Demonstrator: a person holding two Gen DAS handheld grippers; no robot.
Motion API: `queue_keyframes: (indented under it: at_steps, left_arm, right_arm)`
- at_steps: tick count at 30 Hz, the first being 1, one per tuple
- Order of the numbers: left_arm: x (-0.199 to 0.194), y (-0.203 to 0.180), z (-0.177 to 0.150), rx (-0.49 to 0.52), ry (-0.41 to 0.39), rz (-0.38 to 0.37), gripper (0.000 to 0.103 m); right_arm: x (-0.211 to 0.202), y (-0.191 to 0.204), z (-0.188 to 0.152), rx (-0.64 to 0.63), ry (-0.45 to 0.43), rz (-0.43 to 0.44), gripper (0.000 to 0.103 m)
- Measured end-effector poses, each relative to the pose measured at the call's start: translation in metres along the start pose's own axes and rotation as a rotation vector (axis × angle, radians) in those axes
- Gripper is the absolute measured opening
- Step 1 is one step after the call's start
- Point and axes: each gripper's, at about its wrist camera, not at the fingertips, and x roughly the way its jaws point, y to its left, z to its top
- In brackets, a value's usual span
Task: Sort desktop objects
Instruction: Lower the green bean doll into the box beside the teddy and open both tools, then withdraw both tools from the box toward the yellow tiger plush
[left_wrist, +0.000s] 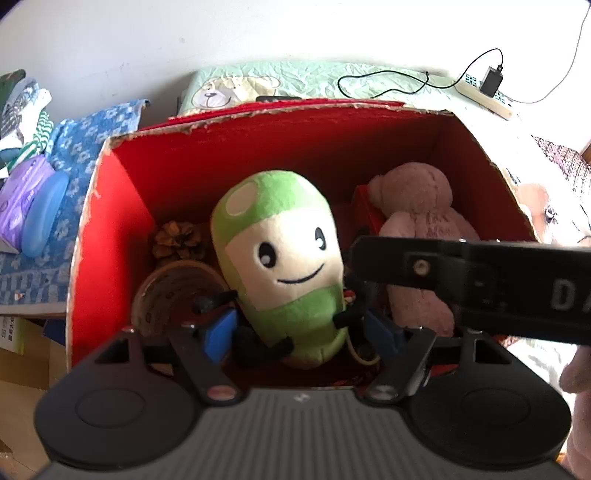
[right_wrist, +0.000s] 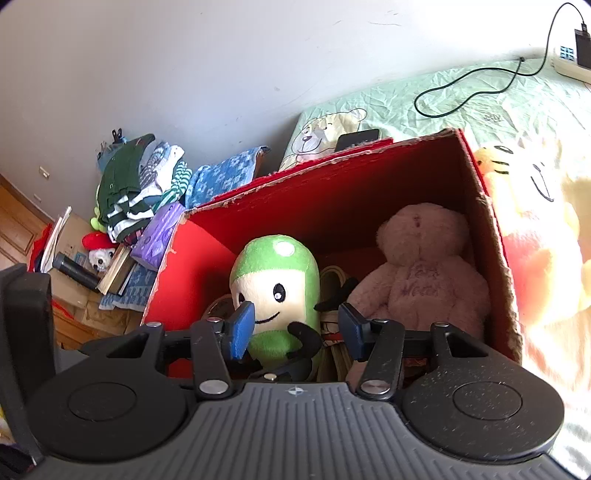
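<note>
The green plush (left_wrist: 284, 266) stands upright in the red box (left_wrist: 110, 221), long axis vertical, directly between the parted, non-gripping pads of the left gripper (left_wrist: 303, 332); the right gripper (right_wrist: 295, 328), also parted, hovers beside it

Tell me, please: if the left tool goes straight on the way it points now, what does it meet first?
Most likely the green plush toy: it stands in the red box right between the open fingers of the left tool. Depth is unclear, so contact cannot be judged.
</note>
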Motion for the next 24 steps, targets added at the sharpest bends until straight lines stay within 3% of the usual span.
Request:
queue_keyframes:
  at_steps: [15,24]
  left_arm:
    - [0.012,-0.004,0.002,-0.018,0.019,-0.026,0.075]
    - [0.006,0.004,0.001,-0.053,0.004,0.008,0.077]
  right_arm:
    - [-0.021,-0.011,-0.008,0.053,-0.066,-0.021,0.052]
    - [-0.031,-0.029,-0.011,0.078,-0.106,0.033,0.046]
